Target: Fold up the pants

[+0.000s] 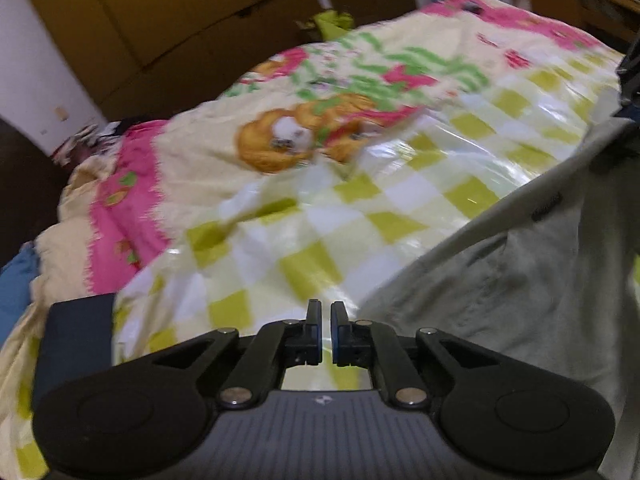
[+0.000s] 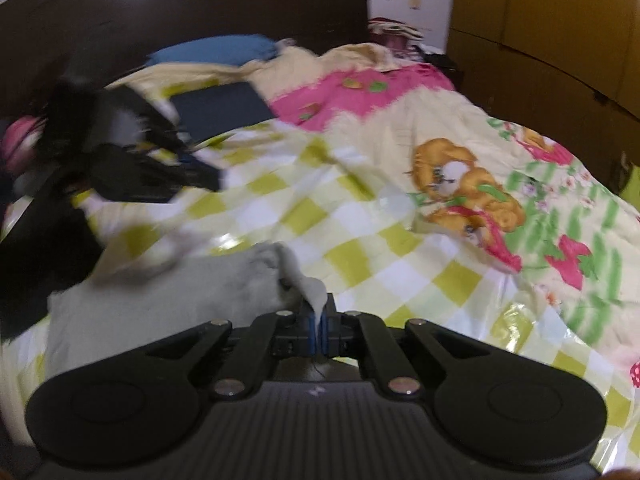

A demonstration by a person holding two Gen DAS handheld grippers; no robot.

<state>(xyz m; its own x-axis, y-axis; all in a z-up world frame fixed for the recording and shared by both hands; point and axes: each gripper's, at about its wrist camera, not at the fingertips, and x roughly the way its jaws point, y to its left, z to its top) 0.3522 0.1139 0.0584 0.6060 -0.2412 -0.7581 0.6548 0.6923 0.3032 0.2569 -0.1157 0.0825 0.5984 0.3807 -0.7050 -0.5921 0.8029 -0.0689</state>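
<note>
holding: left gripper (image 1: 325, 312) fingers nearly pressed together, no cloth visible between them; whether it pinches anything i cannot tell. grey pants (image 1: 520, 280) drape rightward over the checkered sheet (image 1: 304, 240). right gripper (image 2: 318, 312) pinches a pants edge (image 2: 308, 288), likely lifting to fold. pants' far end cut off; motion blur.

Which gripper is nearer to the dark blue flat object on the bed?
Left. The left gripper is beside the dark blue flat object; the right gripper, shut on the grey pants, is farther from it.
</note>
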